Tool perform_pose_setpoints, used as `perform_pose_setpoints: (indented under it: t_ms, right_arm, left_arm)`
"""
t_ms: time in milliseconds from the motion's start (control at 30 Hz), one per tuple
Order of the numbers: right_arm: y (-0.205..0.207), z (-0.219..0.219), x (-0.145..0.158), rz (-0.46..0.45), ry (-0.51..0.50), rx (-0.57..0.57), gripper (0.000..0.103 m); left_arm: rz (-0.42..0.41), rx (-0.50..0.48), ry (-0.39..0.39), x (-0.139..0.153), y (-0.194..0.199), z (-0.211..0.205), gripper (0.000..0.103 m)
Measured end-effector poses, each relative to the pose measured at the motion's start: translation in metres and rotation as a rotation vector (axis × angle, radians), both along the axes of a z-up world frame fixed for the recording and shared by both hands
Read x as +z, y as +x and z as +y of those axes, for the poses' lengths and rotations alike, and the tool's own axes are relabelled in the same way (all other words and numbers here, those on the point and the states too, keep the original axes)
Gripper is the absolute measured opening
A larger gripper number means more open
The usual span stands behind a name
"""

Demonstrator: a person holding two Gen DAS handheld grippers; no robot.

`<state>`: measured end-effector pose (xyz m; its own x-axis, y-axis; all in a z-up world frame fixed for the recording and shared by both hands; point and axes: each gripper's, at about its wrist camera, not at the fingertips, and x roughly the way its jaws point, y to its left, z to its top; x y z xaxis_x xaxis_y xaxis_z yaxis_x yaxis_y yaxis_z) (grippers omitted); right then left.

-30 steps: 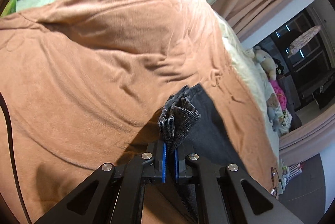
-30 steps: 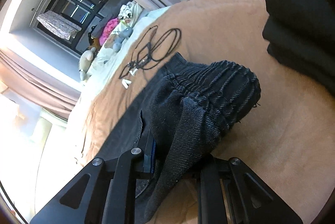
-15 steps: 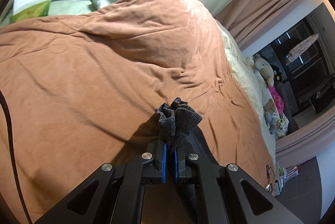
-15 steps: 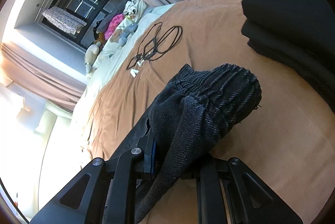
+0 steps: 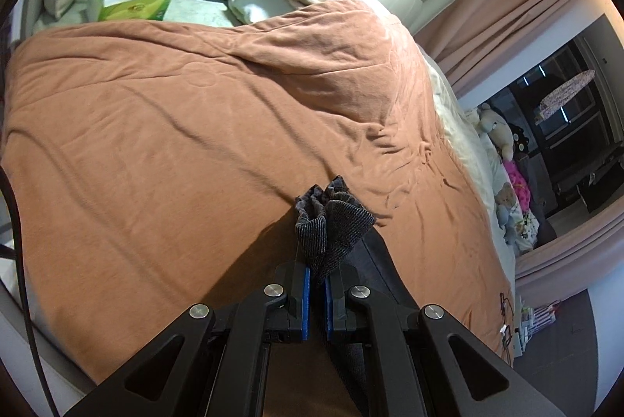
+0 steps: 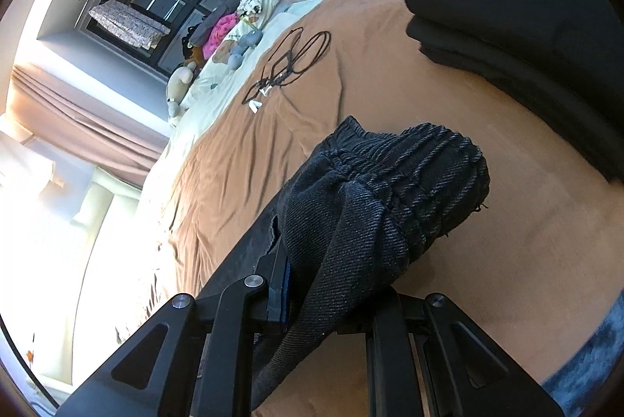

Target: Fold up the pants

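Left gripper [image 5: 316,278] clamped on dark pants [image 5: 331,222] hem. Right gripper [image 6: 327,284] grips bunched waistband [image 6: 394,183]; its right finger hidden under cloth. Brown blanket [image 5: 175,128] ahead open; folded black pile [image 6: 526,27] cut off by frame edge.

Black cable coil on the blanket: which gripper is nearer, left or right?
Right. The right gripper, shut on the pants, has the cable coil ahead across open blanket. From the left gripper, also gripping pants, the coil is tiny at the bed's far edge.

Pants [image 6: 374,206] on blanket [image 5: 195,144]; cables [image 6: 290,66] beyond; folded stack [image 6: 526,27] right.
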<state>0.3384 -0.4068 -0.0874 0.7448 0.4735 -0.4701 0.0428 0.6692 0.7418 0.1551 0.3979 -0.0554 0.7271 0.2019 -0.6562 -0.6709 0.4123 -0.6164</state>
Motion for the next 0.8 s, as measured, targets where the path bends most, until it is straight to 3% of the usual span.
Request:
perform_pose_setpoints:
  t_ms: [333, 533, 700, 800]
  right_arm:
    - [-0.021, -0.011, -0.003, 0.011, -0.006, 0.002, 0.011]
    - [-0.014, -0.013, -0.017, 0.043, -0.013, -0.003, 0.011]
    - [-0.001, -0.01, -0.04, 0.104, -0.006, -0.016, 0.012]
    - [0.005, -0.007, -0.04, 0.127, -0.012, -0.002, 0.015]
  left_arm:
    - [0.015, 0.004, -0.01, -0.007, -0.037, -0.006, 0.005]
    - [0.049, 0.017, -0.04, -0.032, -0.043, -0.005, 0.005]
    - [0.12, 0.019, -0.074, -0.065, -0.04, -0.004, 0.006]
    - [0.206, -0.005, -0.094, -0.076, -0.038, -0.005, 0.007]
